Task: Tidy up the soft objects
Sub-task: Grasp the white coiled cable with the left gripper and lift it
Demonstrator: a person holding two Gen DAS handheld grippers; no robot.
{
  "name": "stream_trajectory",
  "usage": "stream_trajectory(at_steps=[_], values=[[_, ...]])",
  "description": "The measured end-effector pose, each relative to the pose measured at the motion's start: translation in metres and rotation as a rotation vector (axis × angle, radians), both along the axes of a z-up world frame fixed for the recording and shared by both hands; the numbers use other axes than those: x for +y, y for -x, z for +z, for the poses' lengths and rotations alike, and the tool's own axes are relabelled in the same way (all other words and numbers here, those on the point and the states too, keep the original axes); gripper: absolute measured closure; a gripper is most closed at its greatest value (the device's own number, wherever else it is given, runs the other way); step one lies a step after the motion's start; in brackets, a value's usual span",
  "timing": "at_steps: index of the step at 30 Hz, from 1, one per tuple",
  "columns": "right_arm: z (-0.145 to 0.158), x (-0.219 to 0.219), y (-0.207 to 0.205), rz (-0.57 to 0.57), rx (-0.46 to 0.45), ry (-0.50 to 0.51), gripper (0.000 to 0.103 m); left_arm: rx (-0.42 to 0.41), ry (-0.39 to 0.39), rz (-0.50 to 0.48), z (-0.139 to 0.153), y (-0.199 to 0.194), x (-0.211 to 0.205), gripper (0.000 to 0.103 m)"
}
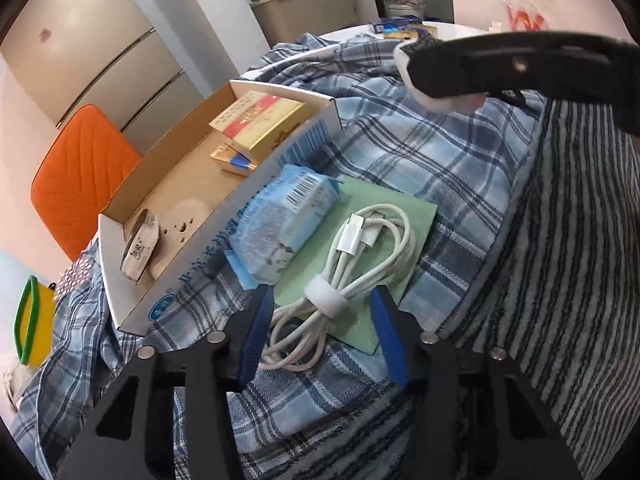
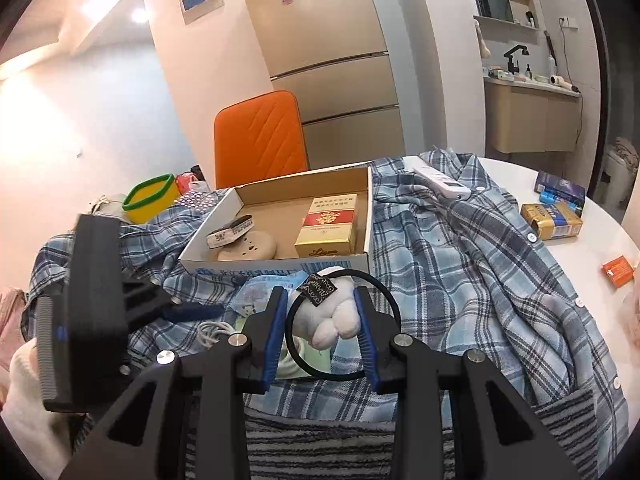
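Below, left hand-held gripper [image 1: 320, 308] spread astride white cable [image 1: 352, 272]; right hand-held gripper [image 2: 322, 320] pinching plush hair tie [image 2: 334, 316]

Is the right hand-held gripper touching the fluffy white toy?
Touching. In the right wrist view, the right hand-held gripper has both blue pads pressed against the fluffy white toy, squeezing it from either side.

The right gripper [image 2: 322, 322] has its jaws clamped on a white plush toy [image 2: 334, 312] with a black loop [image 2: 384, 292], above a plaid shirt [image 2: 460, 280]; a box [image 2: 224, 236] sits just beyond.
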State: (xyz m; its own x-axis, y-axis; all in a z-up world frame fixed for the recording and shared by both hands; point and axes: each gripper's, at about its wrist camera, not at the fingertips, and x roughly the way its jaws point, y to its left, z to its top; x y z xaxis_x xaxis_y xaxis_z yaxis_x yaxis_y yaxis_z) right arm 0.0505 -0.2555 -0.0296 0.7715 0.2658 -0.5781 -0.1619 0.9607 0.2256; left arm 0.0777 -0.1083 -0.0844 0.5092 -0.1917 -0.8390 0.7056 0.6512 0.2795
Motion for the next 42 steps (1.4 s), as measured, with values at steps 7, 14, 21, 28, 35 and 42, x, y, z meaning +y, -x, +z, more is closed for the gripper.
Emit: stream_trajectory(at_steps=[7,14,21,28,35,42], values=[[0.0,-0.003,0.003,-0.001,0.002,-0.011,0.068,0.033,0.01,0.039,0.003,-0.008,0.0,0.081],[-0.001,-0.008,0.003,-0.009,0.0,-0.034,0.068,-0.037,0.04,0.09,0.02,0.01,0.009,0.082],[0.005,-0.002,0.012,-0.005,-0.067,-0.008,0.068,-0.297,0.336,0.224,0.052,0.041,0.043,0.082],[0.013,0.007,0.025,0.008,-0.155,0.024,0.068,-0.46,0.448,0.283,0.065,0.063,0.064,0.082],[0.018,0.012,0.033,0.017,-0.21,0.034,0.068,-0.528,0.5,0.37,0.077,0.068,0.085,0.082],[0.03,0.021,0.044,0.018,-0.277,0.079,0.068,-0.611,0.548,0.404,0.104,0.079,0.092,0.082]])
